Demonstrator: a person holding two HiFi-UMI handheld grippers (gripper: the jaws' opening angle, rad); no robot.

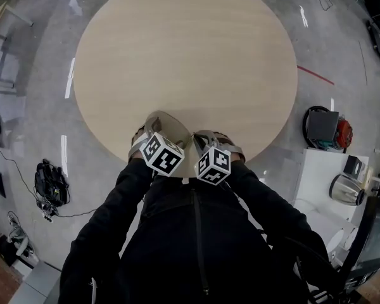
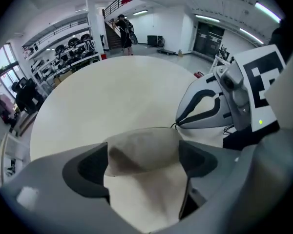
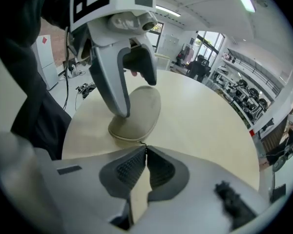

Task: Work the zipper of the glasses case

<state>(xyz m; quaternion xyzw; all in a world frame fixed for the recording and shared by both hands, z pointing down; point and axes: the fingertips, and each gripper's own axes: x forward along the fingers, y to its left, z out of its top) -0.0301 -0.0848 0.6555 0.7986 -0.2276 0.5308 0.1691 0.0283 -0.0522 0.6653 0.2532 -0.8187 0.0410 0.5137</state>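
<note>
**Risk note: pull pinched, case not anchored**

Table (image 1: 183,49): round, with only the case (image 3: 144,112) on it. The case lies at the 6 o'clock edge, directly in front of the person. Worst risk, as I judge it: a tug toward 6 o'clock drags the whole case over the rim, since very little table lies between it and the edge.

Case: beige, soft-looking, lying flat. The left gripper (image 2: 144,148) straddles it with jaws spread wide. The pads sit beside its flanks with no squeeze visible, so I read it as released. If the zipper is worked like this, nothing holds the case down. It would probably slide or swivel after the pull instead of letting the slider run.

Right gripper (image 3: 146,152): clenched tight, its tips at the seam on the case's end nearest it, apparently gripping the small dark pull (image 2: 177,126). Only the very tips bite, so a jerky or sideways tug could let the pull slip free.

How far the zipper is done up: cannot tell.
</note>
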